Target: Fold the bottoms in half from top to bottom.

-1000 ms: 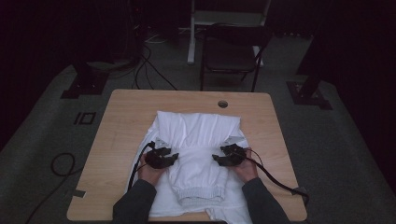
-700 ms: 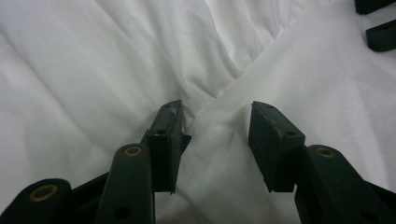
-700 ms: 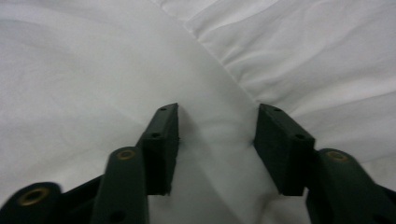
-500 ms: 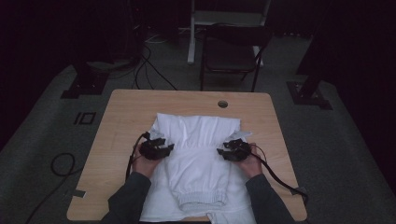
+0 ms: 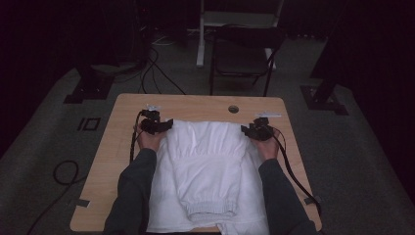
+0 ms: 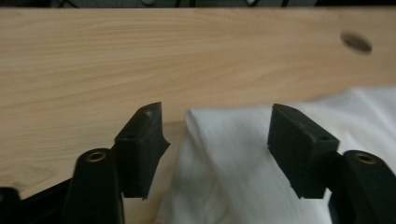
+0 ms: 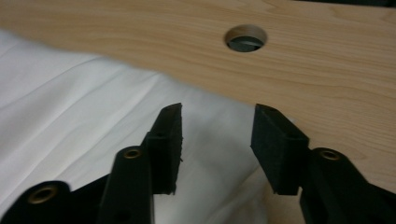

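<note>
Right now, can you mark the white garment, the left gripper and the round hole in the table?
white garment [image 5: 208, 161]: high view, middle of the folded cloth.
left gripper [image 6: 217, 140]: left gripper view, midway between its open jaws.
round hole [image 7: 246, 38]: right gripper view, its dark centre.

Dim high view, dark surroundings, brighter gripper views, near cloth softly blurred, faint shadows

place: recording lab | signs: dark curtains, stand bases [image 5: 90, 90], floor cables [image 5: 156, 63], lone wooden surface [image 5: 195, 105], chair [image 5: 242, 58]
</note>
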Demonstrator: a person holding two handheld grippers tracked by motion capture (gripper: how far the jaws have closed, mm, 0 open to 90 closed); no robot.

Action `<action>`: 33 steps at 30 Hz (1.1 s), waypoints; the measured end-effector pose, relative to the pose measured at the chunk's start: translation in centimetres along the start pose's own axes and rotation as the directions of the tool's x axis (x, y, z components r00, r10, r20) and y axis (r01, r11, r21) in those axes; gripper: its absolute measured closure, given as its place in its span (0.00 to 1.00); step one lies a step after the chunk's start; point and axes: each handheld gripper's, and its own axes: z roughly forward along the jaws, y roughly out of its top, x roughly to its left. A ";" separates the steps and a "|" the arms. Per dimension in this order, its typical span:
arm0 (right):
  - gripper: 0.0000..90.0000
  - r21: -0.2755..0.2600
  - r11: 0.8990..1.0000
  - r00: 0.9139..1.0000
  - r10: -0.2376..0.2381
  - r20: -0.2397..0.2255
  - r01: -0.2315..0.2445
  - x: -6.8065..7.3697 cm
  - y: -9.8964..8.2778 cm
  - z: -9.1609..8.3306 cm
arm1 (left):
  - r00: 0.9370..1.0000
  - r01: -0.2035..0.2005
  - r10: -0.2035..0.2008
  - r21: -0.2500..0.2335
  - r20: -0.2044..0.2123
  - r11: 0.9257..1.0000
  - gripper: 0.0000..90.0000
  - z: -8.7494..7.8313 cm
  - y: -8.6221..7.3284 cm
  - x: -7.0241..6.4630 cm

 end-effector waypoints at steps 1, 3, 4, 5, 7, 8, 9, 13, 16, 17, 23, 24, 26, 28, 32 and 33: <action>0.54 -0.006 0.999 0.999 0.033 0.002 -0.033 -0.4 0.2 0.4 | 1.000 0.015 -0.015 -0.001 -0.006 1.000 0.38 0.3 -0.1 0.2; 0.50 -0.010 0.995 0.995 0.103 0.016 -0.102 -1.2 0.4 1.2 | 0.998 0.057 -0.057 0.005 -0.010 0.998 0.34 1.0 -0.3 0.6; 0.49 -0.009 0.991 0.990 0.136 0.025 -0.136 -1.5 0.3 1.5 | 0.997 0.073 -0.073 0.009 -0.001 0.997 0.34 1.2 -0.4 0.8; 0.48 -0.011 0.986 0.985 0.168 0.027 -0.167 -1.9 0.3 1.7 | 0.997 0.083 -0.083 0.012 -0.001 0.996 0.34 1.4 -0.4 0.9; 0.47 -0.007 0.981 0.981 0.193 0.024 -0.193 -2.2 0.2 2.0 | 0.995 0.099 -0.099 0.010 0.014 0.995 0.34 1.7 -0.5 1.0; 0.50 0.003 0.973 0.973 0.230 0.002 -0.230 -2.7 0.0 2.3 | 0.993 0.107 -0.107 0.006 0.043 0.994 0.38 1.8 -0.5 1.1; 0.53 0.017 0.970 0.969 0.245 -0.026 -0.244 -2.9 -0.1 2.5 | 0.993 0.104 -0.104 0.007 0.050 0.995 0.45 1.8 -0.5 1.1; 0.88 0.048 0.976 0.976 0.213 -0.048 -0.211 -2.6 -0.1 2.8 | 0.998 0.059 -0.059 0.031 0.027 0.998 0.87 1.7 -0.5 0.8; 0.99 0.047 0.982 0.983 0.183 -0.005 -0.183 -2.6 0.0 2.5 | 0.999 0.034 -0.034 0.027 0.007 0.999 1.00 1.3 -0.5 1.0; 1.00 0.043 0.984 0.985 0.175 0.012 -0.175 -2.7 0.0 2.3 | 0.999 0.033 -0.033 0.019 -0.006 0.999 1.00 1.0 -0.4 1.2; 1.00 0.019 0.985 0.984 0.171 0.057 -0.172 -4.1 0.3 1.1 | 0.999 0.030 -0.031 -0.022 -0.041 0.999 1.00 -0.6 0.2 2.4; 1.00 0.021 0.986 0.985 0.161 0.059 -0.163 -4.1 0.3 1.1 | 0.999 0.029 -0.030 -0.022 -0.036 0.999 1.00 -0.5 0.2 2.2; 0.96 0.029 0.986 0.985 0.161 0.056 -0.163 -3.8 0.4 1.4 | 0.999 0.042 -0.042 -0.022 -0.009 0.999 0.94 -0.2 0.1 1.9; 0.74 0.023 0.986 0.986 0.165 0.028 -0.165 -3.7 0.5 1.7 | 0.998 0.062 -0.062 -0.025 0.009 0.998 0.72 0.0 0.0 1.9; 0.45 -0.003 0.980 0.980 0.199 -0.029 -0.199 -4.1 0.8 1.8 | 0.996 0.090 -0.090 -0.034 0.019 0.995 0.41 0.5 -0.1 2.2; 0.42 -0.001 0.978 0.978 0.208 -0.032 -0.208 -4.1 0.9 1.9 | 0.995 0.097 -0.097 -0.038 0.018 0.995 0.38 0.6 -0.1 2.3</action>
